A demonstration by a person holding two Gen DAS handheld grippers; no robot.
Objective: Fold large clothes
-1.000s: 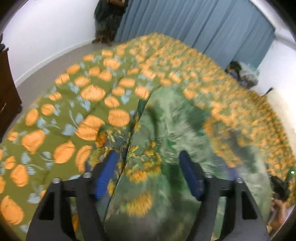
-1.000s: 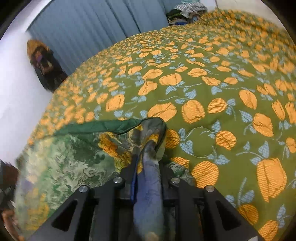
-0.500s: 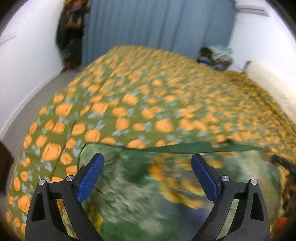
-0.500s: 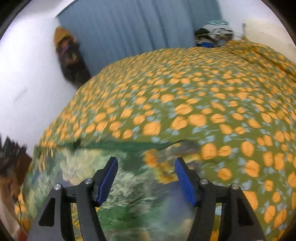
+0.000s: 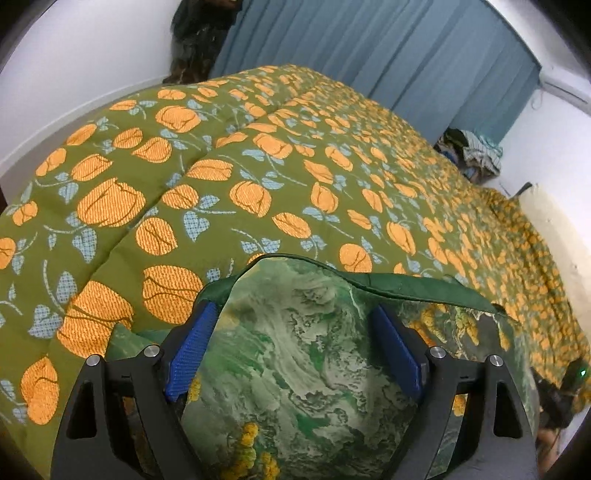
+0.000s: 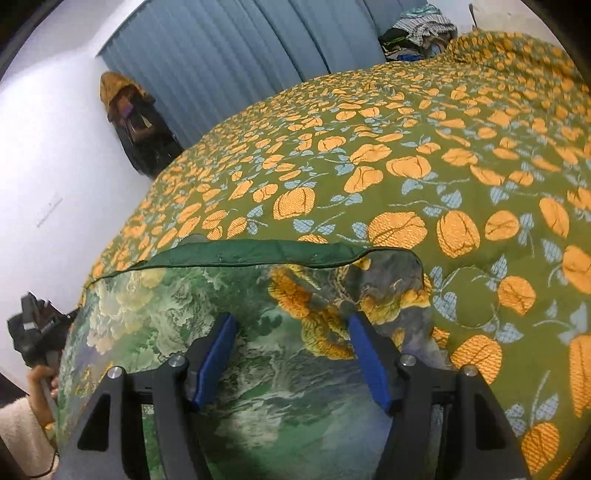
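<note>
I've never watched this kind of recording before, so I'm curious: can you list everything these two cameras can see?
Garment: one, green print with yellow flowers and a dark green hem, flat on the bedspread's near part.
Bedspread: one, olive with orange flowers and pale blue leaves, covering the bed.
Curtain: one, blue-grey, pleated, behind the bed.
Clothes pile: one, mixed colours, far corner.
Hanging clothes: one dark and mustard bundle, against the white wall.
Left gripper: one, black with blue fingers, open over the garment.
Right gripper: one, the same, open over the garment.
Hand: one, holding the left gripper.
</note>
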